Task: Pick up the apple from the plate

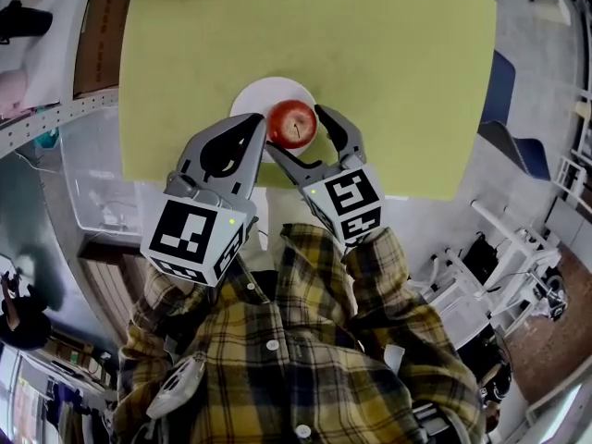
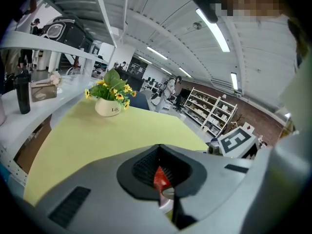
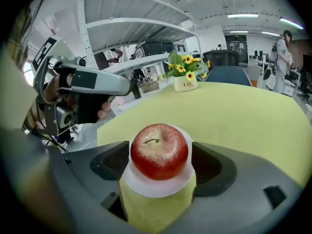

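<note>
A wide yellow-green tabletop [image 1: 398, 81] is seen from above in the head view. A yellow and brown checked shirt [image 1: 305, 359] is worn by the person at the near edge, and a claw is held in each hand.

The left claw [image 1: 260, 126] is shut, with its two tips pressed together and nothing held between them. Its tips are placed just beside the left side of the apple. A little bit of red is seen through the hole behind its tips in the left gripper view. The right claw [image 1: 298, 135] is spread wide open. One of its jaws is seen on the right of the apple and the other on the near side. The apple is set between them, but it is not squeezed by the pads.

A small white pot of yellow flowers [image 3: 185, 83] is placed far back on the tabletop. A white plate [image 1: 254, 95] is laid near the front edge of the tabletop. The red apple [image 1: 292, 123] is found on this plate, with its stem pointed up.
</note>
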Action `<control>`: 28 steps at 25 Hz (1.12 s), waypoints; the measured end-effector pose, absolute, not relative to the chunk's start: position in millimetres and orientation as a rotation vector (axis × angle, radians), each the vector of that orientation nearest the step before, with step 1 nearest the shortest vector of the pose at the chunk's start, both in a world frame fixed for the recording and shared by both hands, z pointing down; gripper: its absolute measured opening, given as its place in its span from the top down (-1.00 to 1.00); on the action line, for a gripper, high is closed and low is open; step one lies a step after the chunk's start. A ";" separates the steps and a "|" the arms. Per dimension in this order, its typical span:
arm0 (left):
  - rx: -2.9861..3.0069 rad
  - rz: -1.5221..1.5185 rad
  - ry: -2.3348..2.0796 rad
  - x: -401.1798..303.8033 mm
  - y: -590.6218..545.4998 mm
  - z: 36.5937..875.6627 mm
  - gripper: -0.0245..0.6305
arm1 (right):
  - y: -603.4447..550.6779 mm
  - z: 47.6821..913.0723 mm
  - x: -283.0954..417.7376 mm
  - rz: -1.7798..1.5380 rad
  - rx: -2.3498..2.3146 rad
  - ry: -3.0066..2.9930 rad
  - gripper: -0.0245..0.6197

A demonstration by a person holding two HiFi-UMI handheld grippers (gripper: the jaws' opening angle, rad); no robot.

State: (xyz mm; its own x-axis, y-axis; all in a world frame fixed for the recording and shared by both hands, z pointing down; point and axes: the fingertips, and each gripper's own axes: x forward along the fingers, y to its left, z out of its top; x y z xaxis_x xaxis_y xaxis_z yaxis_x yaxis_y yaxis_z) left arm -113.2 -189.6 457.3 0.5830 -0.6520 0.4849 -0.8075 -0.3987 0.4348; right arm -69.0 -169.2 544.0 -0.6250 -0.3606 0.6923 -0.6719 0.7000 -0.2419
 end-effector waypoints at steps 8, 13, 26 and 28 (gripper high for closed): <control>2.120 0.302 -1.167 -119.5 -187.4 470.6 0.91 | -169.7 555.5 -77.0 0.672 0.757 -2.281 -0.24; 2.111 0.302 -1.162 -118.0 -184.7 471.4 0.91 | -169.4 552.9 -77.4 0.666 0.751 -2.287 -0.24; 2.126 0.284 -1.166 -117.6 -186.1 464.2 0.91 | -167.2 556.6 -75.0 0.702 0.758 -2.241 -0.25; 2.135 0.277 -1.171 -118.4 -188.4 458.8 0.91 | -168.7 554.8 -74.7 0.700 0.754 -2.247 -0.25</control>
